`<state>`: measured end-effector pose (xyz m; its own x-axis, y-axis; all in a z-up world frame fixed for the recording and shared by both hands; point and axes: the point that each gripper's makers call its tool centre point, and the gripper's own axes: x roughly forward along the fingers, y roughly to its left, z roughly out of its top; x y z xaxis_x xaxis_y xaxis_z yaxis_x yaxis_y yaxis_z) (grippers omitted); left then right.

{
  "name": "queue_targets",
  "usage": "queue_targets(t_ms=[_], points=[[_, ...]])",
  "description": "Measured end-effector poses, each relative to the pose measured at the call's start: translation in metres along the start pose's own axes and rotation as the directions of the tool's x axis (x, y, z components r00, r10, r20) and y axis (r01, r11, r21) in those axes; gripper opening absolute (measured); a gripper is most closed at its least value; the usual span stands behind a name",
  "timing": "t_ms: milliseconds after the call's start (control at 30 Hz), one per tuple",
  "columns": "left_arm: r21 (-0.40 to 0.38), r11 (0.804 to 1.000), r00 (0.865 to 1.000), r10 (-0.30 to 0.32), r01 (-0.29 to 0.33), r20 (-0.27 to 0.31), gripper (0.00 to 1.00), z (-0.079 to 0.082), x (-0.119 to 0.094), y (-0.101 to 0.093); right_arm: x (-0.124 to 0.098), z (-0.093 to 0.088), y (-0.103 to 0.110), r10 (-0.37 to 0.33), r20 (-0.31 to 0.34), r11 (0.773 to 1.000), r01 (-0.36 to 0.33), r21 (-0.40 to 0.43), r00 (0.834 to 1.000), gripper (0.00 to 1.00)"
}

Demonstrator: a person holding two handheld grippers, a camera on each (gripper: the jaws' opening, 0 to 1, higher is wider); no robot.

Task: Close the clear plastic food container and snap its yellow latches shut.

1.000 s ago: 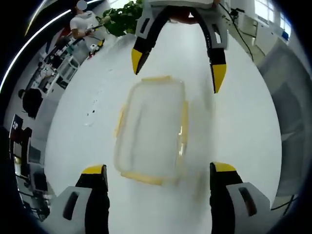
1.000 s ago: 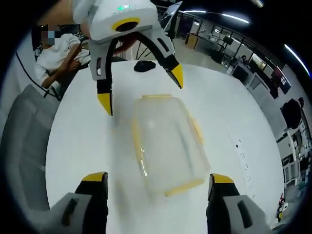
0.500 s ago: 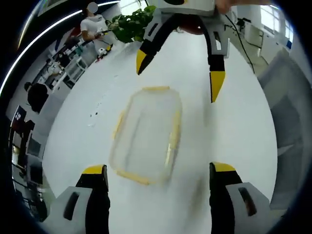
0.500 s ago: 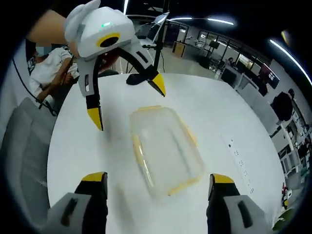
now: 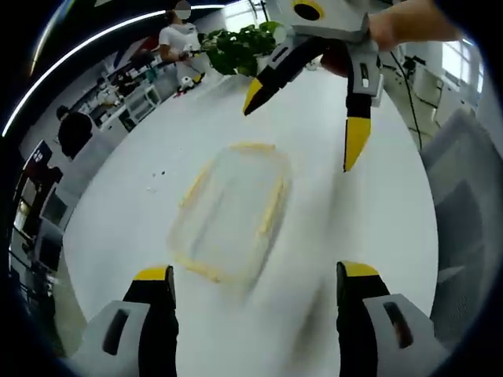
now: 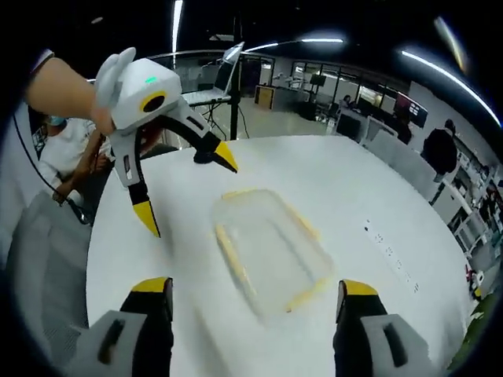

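white round bench (image 5: pixel 393 212) carries the task's thing: clear plastic container (image 5: pixel 228 210) w/ yellow latches (image 5: pixel 271 206), lying flat mid-bench, seen again in the right gripper view (image 6: pixel 271 250). lid looks already seated, but blur means i can't tell if any latch is snapped or just hanging.

left hand-held gripper (image 5: pixel 250 276): jaws spread wide, empty, container at 12 o'clock from it, apart. right hand-held gripper (image 6: pixel 250 284): also wide, empty, container at 12 o'clock. each shows in the other's view hovering over the far end, right one (image 5: pixel 314 110) at 1 o'clock, left one (image 6: pixel 185 184) at 10 o'clock, neither touching.

handling, as a guess: light, thin-walled, slick on the smooth top, so prob slides if pushed from one side. best to press latches from opposite ends, or pin the lid w/ one jaw tip while flipping.

hard to make out: latch hinges, lid seam, contents if any.
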<state>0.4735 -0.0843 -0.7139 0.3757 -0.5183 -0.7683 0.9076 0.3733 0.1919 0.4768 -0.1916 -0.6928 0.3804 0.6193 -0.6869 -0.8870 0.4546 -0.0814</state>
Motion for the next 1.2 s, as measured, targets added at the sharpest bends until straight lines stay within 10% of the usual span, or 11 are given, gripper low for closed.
queue_targets(t_ms=[1200], points=[[-0.218, 0.976, 0.992, 0.022, 0.005, 0.121, 0.79, -0.025, -0.022, -0.045, -0.023, -0.023, 0.032, -0.077, 0.099, 0.983, 0.059, 0.175, 0.992, 0.81]])
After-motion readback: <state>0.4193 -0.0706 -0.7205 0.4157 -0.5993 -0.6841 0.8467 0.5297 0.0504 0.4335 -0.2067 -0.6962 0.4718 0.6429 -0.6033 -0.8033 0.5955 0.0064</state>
